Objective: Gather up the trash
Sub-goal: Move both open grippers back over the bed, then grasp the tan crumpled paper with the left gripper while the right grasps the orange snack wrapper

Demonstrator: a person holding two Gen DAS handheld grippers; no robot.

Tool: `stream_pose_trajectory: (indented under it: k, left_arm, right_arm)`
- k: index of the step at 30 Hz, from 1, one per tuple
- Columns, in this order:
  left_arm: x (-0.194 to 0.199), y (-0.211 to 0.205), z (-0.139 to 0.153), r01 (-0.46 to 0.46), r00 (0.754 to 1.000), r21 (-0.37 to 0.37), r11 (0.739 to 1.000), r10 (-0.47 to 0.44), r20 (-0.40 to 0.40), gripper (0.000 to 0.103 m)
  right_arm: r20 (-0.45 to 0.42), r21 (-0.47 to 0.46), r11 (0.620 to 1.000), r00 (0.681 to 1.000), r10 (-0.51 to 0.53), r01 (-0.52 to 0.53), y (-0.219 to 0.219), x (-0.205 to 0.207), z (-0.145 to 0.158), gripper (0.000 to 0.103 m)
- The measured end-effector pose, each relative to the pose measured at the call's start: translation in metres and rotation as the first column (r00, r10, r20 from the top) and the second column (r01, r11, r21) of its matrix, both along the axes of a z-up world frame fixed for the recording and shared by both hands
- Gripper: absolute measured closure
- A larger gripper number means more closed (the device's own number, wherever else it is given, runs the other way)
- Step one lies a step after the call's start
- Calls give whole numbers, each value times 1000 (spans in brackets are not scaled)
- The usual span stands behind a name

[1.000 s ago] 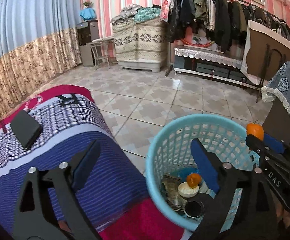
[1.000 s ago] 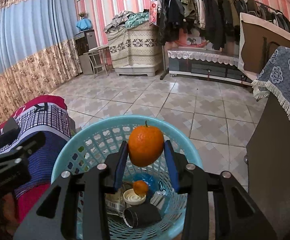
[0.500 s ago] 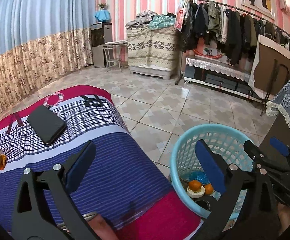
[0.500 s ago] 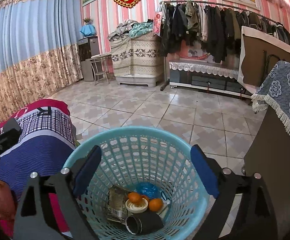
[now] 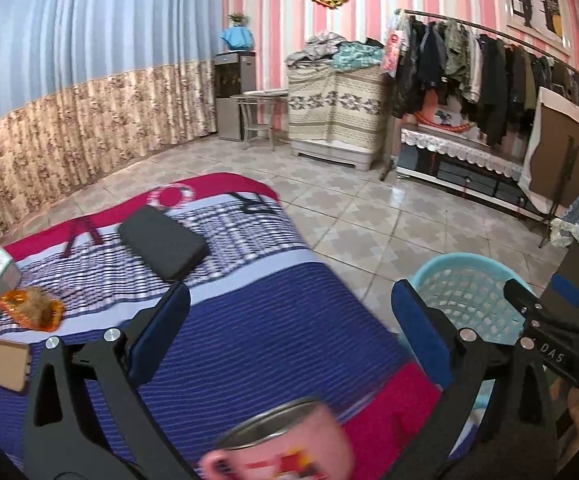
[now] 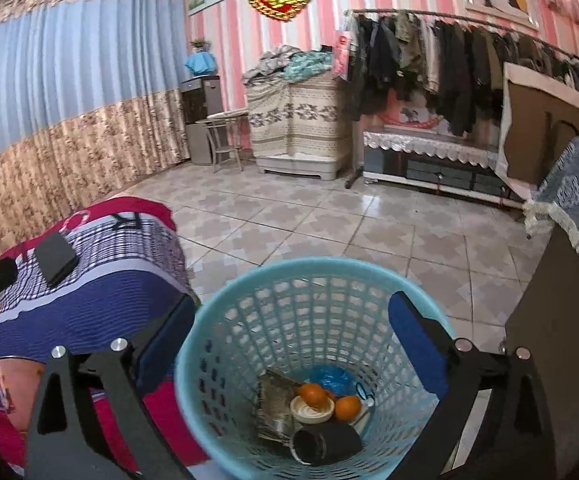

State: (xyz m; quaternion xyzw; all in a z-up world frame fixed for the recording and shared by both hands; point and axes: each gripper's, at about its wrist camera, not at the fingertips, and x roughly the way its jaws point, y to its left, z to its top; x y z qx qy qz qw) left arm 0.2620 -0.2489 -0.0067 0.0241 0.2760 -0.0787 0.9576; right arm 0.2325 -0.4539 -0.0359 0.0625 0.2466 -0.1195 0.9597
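left wrist: left gripper (image 5: 289, 320) spread wide, empty, now swung over the bedspread (image 5: 249, 320); orange wrapper (image 5: 33, 310) at 9 o'clock (likely next) | right wrist: right gripper (image 6: 289, 340) jaws opening, nothing between; released orange (image 6: 347, 407) now in the basket (image 6: 249, 308) at 6 o'clock, one item done

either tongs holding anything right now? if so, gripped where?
Nothing held. Right tongs are opening, empty, above the basket; two oranges lie inside. Left tongs open over the blanket.
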Motion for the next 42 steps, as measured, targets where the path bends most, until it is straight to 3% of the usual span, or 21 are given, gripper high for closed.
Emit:
stream_pose_trajectory:
  k: [10,15,20,27,32,42]
  left_arm:
    - [-19,97,3,-144,990,51,988,143,19,6]
    - [-27,143,-4,-205,979,65,977,205,3,6]
    - [-29,183,-17,-265,963,64,962,267,-29,6]
    - [-30,218,-31,-327,942,83,941,331,-47,6]
    - [-30,244,-42,-365,926,87,927,371,-65,6]
    - [-13,283,-62,-417,899,103,903,427,-102,6]
  right_arm:
    - [44,29,991,991,128,-129,63,-1,16,6]
    - [32,-29,980,980,197,-196,102,1,18,6]
    - [63,-24,961,959,277,-276,137,-5,27,6]
    - [72,-55,934,932,356,-352,186,-9,25,6]
    - [64,-24,927,924,376,-375,201,-2,19,6]
    - [-22,-42,892,893,450,-451,257,24,-3,6]
